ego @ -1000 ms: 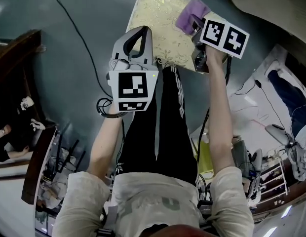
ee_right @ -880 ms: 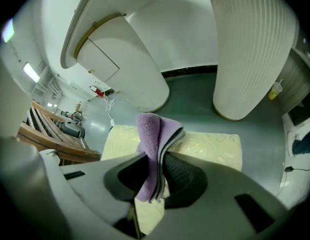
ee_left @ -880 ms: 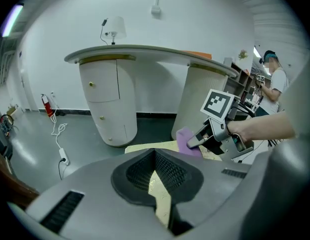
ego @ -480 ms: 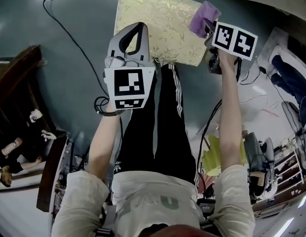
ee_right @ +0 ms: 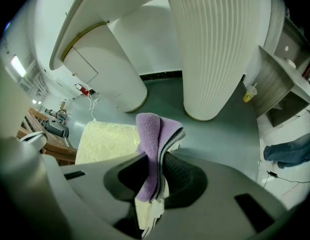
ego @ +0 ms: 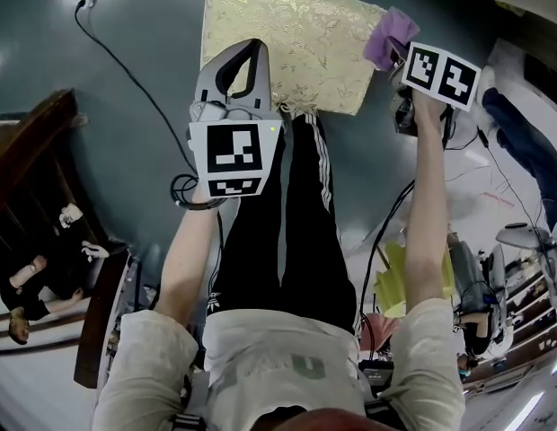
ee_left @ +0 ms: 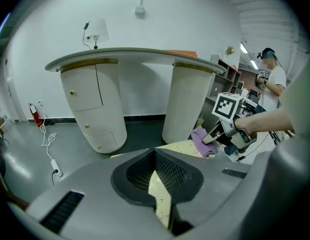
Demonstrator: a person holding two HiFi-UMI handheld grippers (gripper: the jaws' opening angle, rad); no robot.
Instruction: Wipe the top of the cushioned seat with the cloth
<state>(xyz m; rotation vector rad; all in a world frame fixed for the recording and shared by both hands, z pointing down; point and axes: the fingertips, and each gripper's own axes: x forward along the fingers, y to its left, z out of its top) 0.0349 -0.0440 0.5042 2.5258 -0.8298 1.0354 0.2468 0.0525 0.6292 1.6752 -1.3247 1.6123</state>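
Right gripper (ee_right: 157, 166) clenched on cloth (ee_right: 151, 134) at seat (ego: 287, 34) corner; left gripper (ego: 241, 65) closed, empty. Press cloth flat, overlap strokes across top.

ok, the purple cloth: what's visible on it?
The purple cloth looks fleecy, folded into several layers with a grey layer showing at one edge. The right tongs are shut on it, and its folded end stands up past the jaws. It sits at the right edge of the cushioned seat; whether it touches the seat is unclear.
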